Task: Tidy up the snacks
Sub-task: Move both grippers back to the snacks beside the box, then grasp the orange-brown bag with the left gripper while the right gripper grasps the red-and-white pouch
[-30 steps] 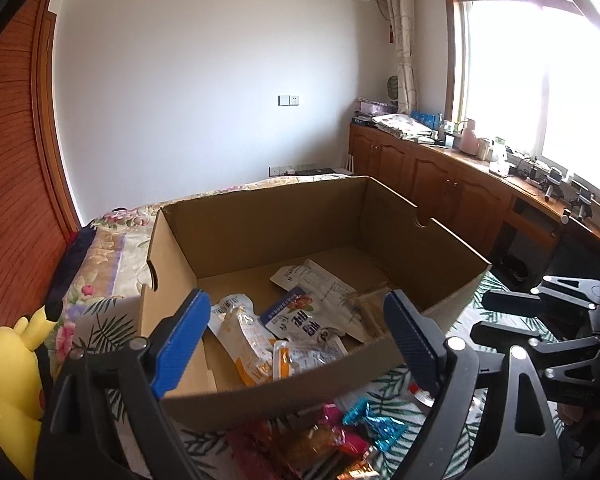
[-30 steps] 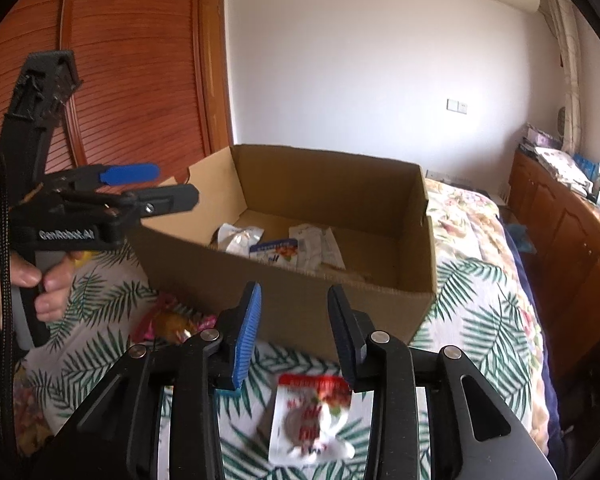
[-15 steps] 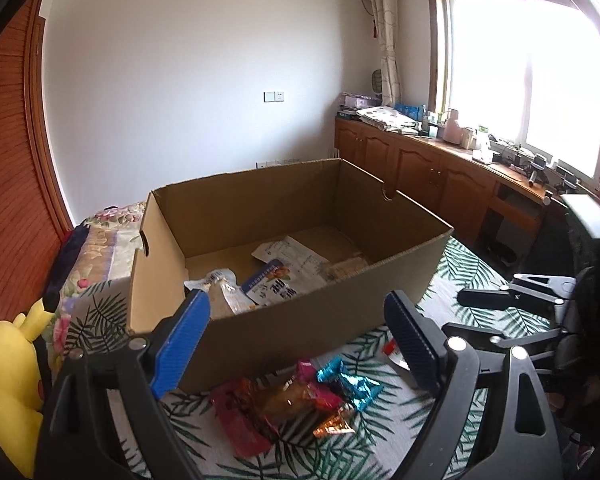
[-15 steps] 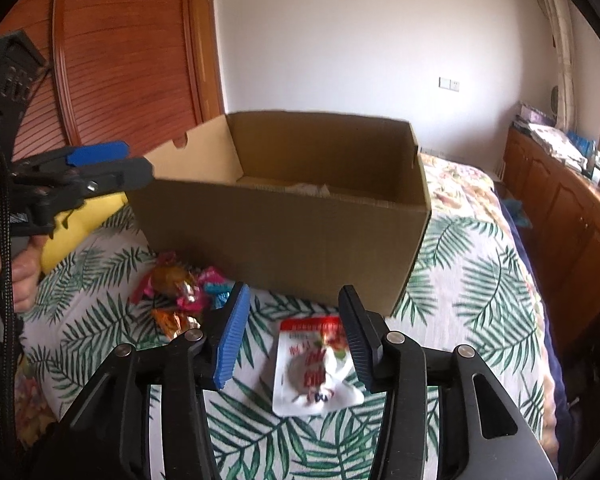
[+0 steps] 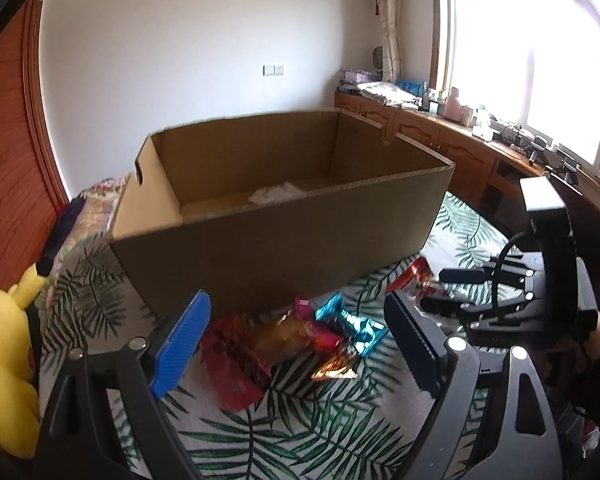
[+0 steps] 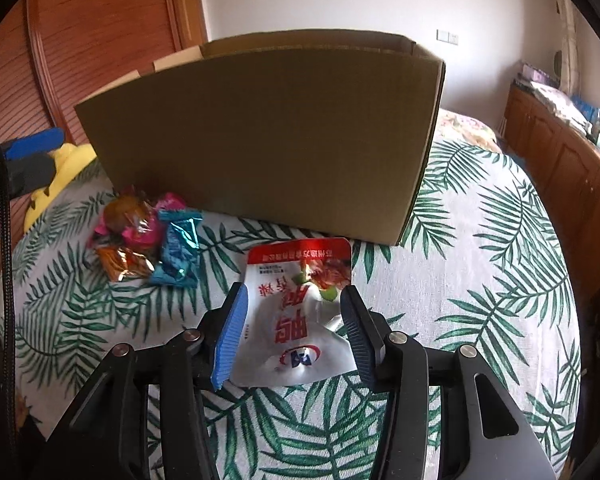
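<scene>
Where one box stands, one pouch, four wrapped snacks

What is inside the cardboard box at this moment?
In the left wrist view, the cardboard box is open at the top, and only a bit of a white packet shows on its floor. The near wall covers the rest. The right wrist view shows only the outside.

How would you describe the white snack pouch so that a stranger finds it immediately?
Find the cardboard box on the leaf-print cover. The white pouch lies flat before it, between the right hand-held gripper fingers. Unlike the shiny candies nearby, it is large, red-topped.
</scene>
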Demonstrator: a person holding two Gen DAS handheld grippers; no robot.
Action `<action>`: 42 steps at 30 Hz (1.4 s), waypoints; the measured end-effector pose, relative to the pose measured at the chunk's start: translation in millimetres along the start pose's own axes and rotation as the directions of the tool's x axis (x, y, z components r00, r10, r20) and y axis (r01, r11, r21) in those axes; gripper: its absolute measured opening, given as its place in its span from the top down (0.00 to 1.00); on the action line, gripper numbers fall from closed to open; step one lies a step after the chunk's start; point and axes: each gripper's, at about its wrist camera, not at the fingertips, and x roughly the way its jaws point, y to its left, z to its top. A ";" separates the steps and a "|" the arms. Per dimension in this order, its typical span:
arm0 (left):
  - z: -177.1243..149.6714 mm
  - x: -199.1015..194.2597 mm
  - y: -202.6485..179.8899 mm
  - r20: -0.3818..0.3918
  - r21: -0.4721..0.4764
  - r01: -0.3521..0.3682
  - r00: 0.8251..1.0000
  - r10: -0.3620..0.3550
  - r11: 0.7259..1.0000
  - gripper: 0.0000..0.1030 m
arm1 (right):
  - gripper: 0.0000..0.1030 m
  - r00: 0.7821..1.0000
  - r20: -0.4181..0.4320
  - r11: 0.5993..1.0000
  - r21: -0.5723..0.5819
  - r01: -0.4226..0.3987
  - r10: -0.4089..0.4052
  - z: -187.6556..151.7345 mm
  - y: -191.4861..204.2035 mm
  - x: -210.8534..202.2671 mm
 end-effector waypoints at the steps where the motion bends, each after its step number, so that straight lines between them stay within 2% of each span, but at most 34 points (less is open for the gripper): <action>1: -1.7 2.2 1.1 -0.008 -0.002 0.001 1.000 -0.001 1.000 0.13 | 0.50 1.000 -0.006 1.000 -0.002 0.000 0.000 0.1 -0.1 2.2; 7: -9.0 10.2 5.5 -0.036 -0.007 -0.003 0.999 0.002 1.000 0.13 | 0.48 0.999 -0.034 1.000 -0.020 -0.002 0.001 1.4 2.2 12.2; 12: -11.6 15.3 7.4 -0.046 -0.011 0.002 0.999 -0.002 1.000 0.13 | 0.39 0.999 -0.047 0.999 -0.029 -0.021 0.019 2.8 3.3 16.2; 19: -15.2 25.5 10.6 -0.066 -0.015 0.008 0.998 -0.009 1.000 0.13 | 0.33 0.998 -0.045 0.999 -0.018 -0.046 0.045 4.5 3.1 16.5; 28: -15.0 37.9 12.0 -0.094 0.015 0.001 0.996 0.000 1.000 0.13 | 0.32 0.997 -0.074 0.996 -0.092 0.019 -0.026 -0.7 17.4 22.4; 32: -15.0 43.0 13.3 -0.110 0.041 0.004 0.994 0.000 0.999 0.14 | 0.30 0.997 -0.076 0.996 -0.082 0.020 -0.027 -2.5 16.8 21.8; 35: -14.0 48.8 16.1 -0.128 0.050 0.022 0.992 -0.016 0.998 0.17 | 0.30 0.997 -0.074 0.996 -0.085 0.026 -0.033 -4.0 18.6 21.3; 42: -3.3 54.2 15.1 -0.125 0.094 0.067 0.991 -0.055 0.993 0.31 | 0.29 0.997 -0.076 0.997 -0.079 0.021 -0.027 -0.7 14.7 24.9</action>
